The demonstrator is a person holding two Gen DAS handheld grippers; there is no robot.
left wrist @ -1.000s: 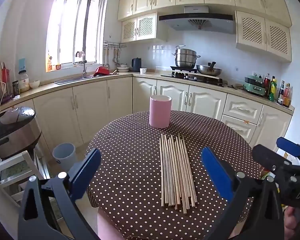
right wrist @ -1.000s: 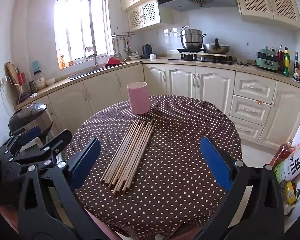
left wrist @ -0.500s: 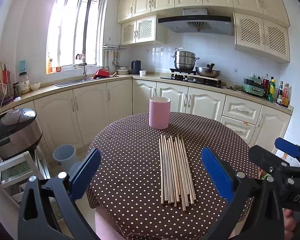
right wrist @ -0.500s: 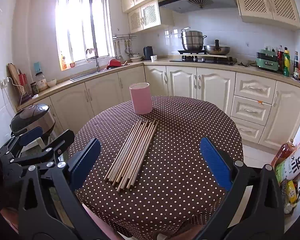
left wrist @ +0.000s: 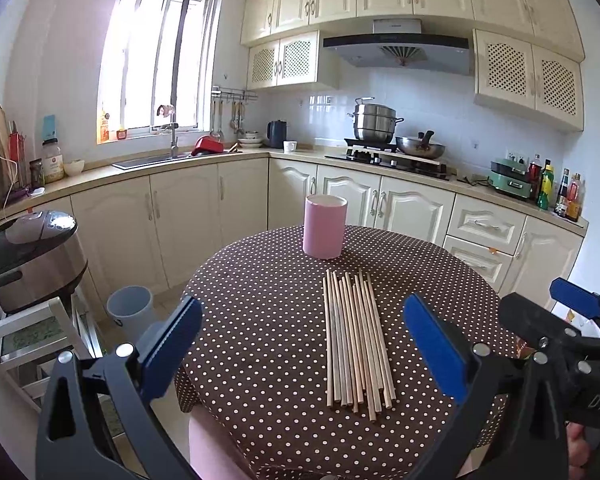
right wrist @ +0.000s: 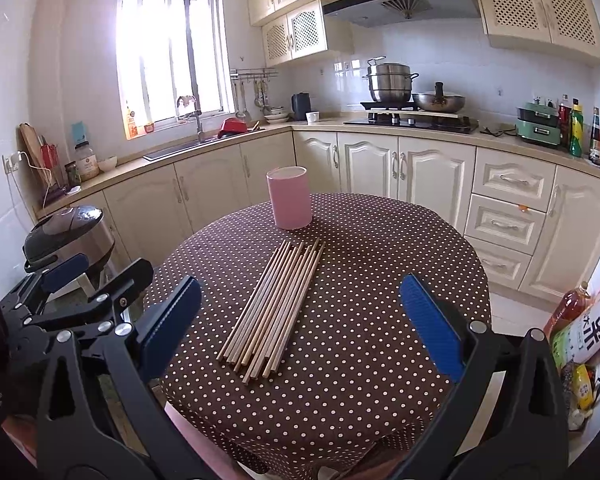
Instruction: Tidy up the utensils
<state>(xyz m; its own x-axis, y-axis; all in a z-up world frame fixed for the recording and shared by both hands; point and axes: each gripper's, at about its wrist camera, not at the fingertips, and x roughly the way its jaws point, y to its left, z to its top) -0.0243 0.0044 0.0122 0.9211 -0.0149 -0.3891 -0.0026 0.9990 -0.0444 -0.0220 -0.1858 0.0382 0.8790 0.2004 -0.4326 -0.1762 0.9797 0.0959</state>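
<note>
Several wooden chopsticks (left wrist: 354,340) lie side by side in the middle of a round table with a brown polka-dot cloth (left wrist: 260,300). They also show in the right wrist view (right wrist: 276,306). A pink cylindrical holder (left wrist: 325,232) stands upright behind them, also visible in the right wrist view (right wrist: 290,197). My left gripper (left wrist: 302,350) is open and empty, held above the near table edge. My right gripper (right wrist: 300,322) is open and empty, to the right of the left one.
A rice cooker (left wrist: 32,256) on a white stand and a grey bin (left wrist: 130,312) sit left of the table. Kitchen cabinets (left wrist: 380,200) run behind. Bottles and a bag (right wrist: 580,328) stand on the floor at the right.
Both grippers have drifted slightly back and up from the table; the view has risen a little. The chopsticks and holder have not moved.
</note>
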